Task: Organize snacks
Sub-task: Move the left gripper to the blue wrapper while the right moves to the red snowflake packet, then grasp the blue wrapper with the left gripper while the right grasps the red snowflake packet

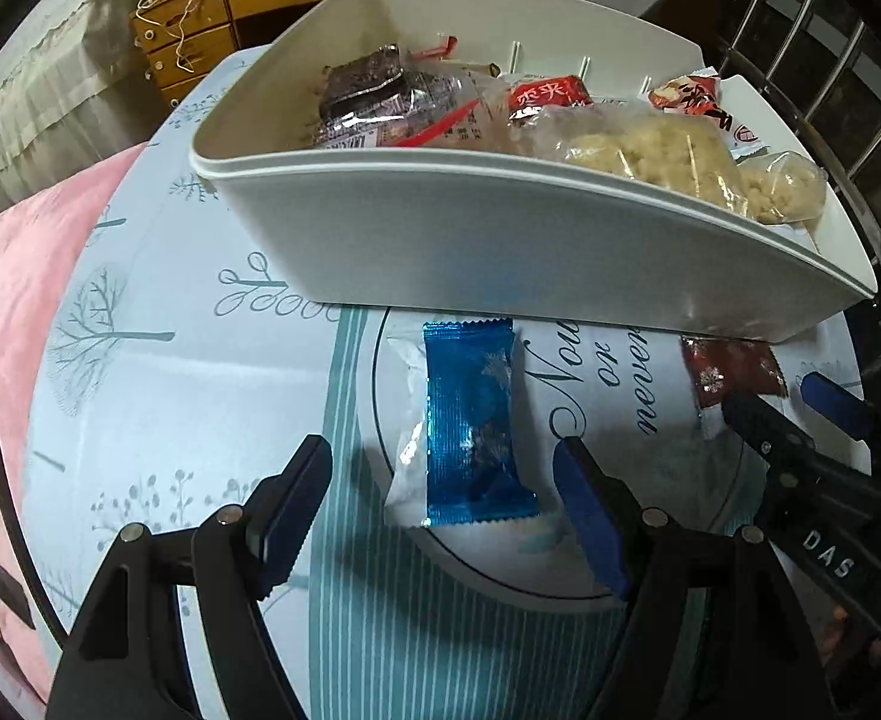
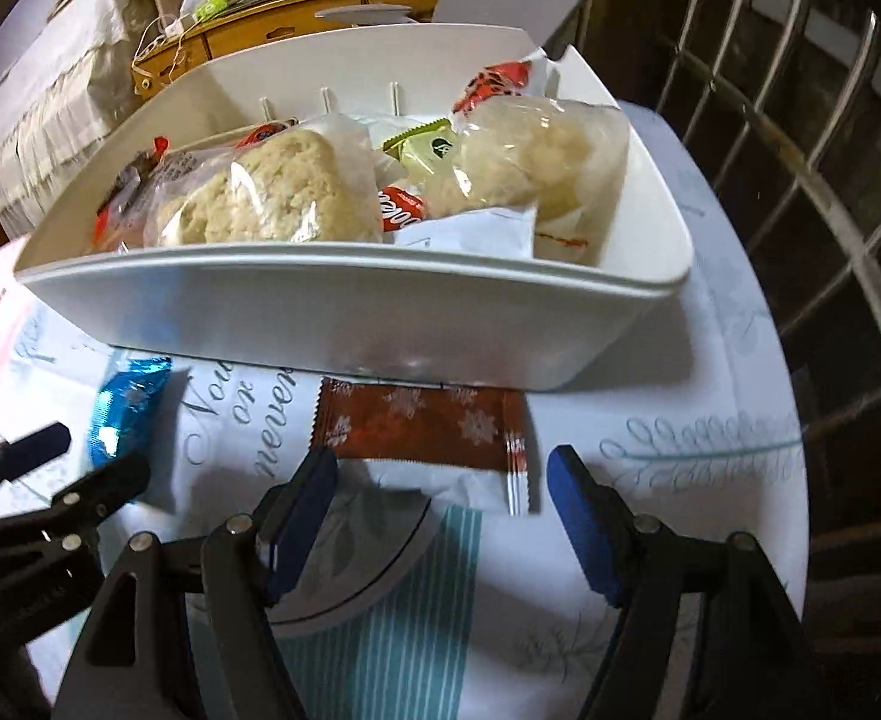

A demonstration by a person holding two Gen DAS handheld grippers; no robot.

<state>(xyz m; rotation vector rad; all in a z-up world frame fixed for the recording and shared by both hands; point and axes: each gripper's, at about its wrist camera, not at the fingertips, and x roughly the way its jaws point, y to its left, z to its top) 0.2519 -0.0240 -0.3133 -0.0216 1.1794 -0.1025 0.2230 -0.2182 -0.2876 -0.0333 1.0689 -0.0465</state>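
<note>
Table cover (image 1: 158, 396): pale printed cloth with trees and teal stripes.
Left edge: pink blanket (image 1: 26, 276).
Far side: wooden drawers (image 1: 200, 30), tangled cord (image 1: 170, 6).
Right edge: metal railing (image 2: 800, 138).

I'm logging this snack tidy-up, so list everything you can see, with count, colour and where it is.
Blue foil snack packet: one, shiny blue, on the tablecloth in front of the bin, between the left gripper's fingers.
Red-brown snowflake snack packet: one, red-brown, on the cloth against the bin's front wall, ahead of the right gripper.
White plastic bin: one, white, at the back of the table.
Bagged snacks: several, clear bags of pale puffed pieces plus red, green and purple packets, inside the bin.
Printed tablecloth: one, pale blue-white with teal stripes, covering the table.
Wooden drawer unit: one, brown, behind.
Left gripper: open.
Right gripper: open.
</note>
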